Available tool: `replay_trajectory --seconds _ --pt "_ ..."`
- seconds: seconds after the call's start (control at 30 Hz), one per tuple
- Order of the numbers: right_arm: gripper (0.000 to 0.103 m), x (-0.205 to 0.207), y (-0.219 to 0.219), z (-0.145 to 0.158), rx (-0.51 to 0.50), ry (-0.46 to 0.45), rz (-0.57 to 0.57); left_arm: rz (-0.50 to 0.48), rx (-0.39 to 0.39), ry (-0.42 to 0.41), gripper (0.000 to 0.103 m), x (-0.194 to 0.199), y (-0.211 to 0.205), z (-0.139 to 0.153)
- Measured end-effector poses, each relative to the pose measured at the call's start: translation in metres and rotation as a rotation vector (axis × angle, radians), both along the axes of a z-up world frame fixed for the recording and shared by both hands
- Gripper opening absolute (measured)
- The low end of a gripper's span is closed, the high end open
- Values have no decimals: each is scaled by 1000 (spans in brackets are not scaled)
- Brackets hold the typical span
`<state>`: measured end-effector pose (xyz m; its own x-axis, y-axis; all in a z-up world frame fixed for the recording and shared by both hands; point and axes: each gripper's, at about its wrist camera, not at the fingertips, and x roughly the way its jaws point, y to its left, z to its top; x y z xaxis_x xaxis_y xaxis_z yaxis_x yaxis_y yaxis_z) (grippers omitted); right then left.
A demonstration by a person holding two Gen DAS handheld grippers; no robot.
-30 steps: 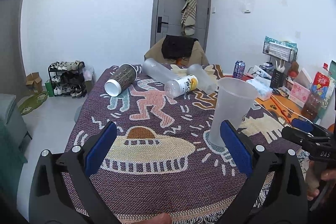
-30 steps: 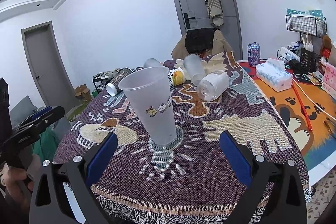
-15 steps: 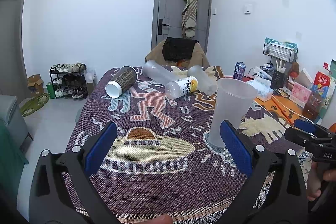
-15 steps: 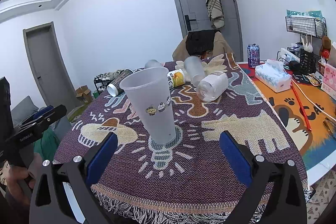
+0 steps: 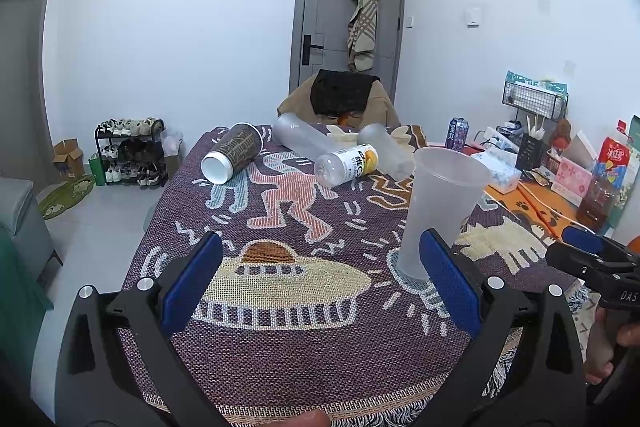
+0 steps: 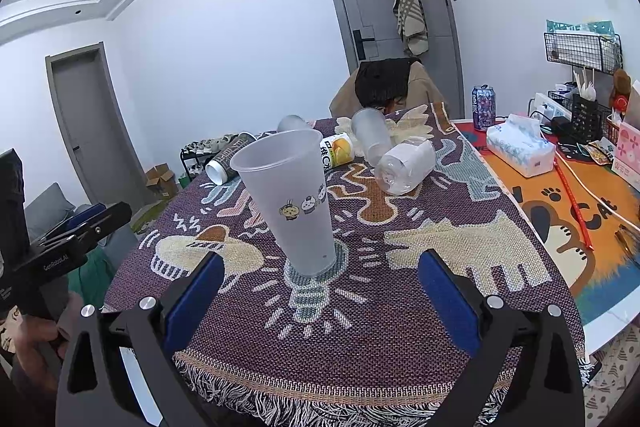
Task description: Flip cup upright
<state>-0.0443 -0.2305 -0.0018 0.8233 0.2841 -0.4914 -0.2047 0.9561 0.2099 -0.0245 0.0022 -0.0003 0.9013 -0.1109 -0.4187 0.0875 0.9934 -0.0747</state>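
Observation:
A frosted clear plastic cup (image 6: 294, 207) with small cartoon prints stands upright, mouth up, on the patterned tablecloth (image 6: 400, 327). In the left wrist view the cup (image 5: 438, 205) stands at the right, behind my right finger. My left gripper (image 5: 320, 283) is open and empty, held back from the cup near the table's front edge. My right gripper (image 6: 318, 291) is open and empty, with the cup just beyond and between its fingers, untouched. Each gripper shows at the edge of the other's view.
Several items lie on their sides at the far end: a dark paper cup (image 5: 234, 157), a labelled bottle (image 5: 348, 163), frosted cups (image 5: 304, 139) and a clear bottle (image 6: 406, 165). A tissue box (image 6: 520, 147), a can (image 6: 483, 107) and clutter sit right. A chair stands behind.
Almost nothing has changed. Both grippers stay open and the cup stays upright in place; the views have only shifted slightly.

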Motion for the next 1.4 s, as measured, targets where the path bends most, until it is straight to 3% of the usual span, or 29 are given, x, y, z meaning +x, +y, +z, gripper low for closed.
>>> replay_trajectory --seconds 1.4 --pt "95 6 -3 -9 3 37 5 20 -9 -9 98 -1 -2 -5"
